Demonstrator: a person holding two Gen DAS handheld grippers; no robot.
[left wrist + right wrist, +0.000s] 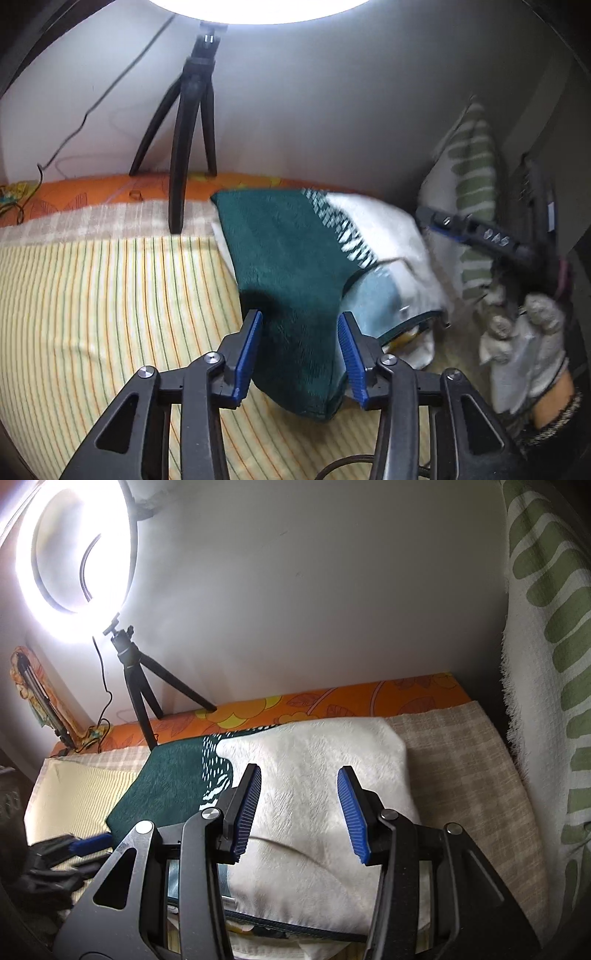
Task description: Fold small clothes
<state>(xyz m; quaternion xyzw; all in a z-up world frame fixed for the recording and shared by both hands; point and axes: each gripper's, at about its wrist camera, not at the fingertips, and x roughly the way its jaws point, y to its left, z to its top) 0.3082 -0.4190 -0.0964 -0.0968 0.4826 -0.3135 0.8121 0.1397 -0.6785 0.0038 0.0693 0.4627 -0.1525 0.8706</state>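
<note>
Both my tongs, left (300, 354) and right (299, 814), stand spread over the folded green-and-white plush cloth (314, 775) before the black tripod (142, 690): released, so the fold lies.

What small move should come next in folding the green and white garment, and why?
Probably draw both grippers back and smooth the fold. The garment already lies doubled on the striped sheet; the left gripper and right gripper both have open jaws with cloth between them, pads not pressing.
</note>
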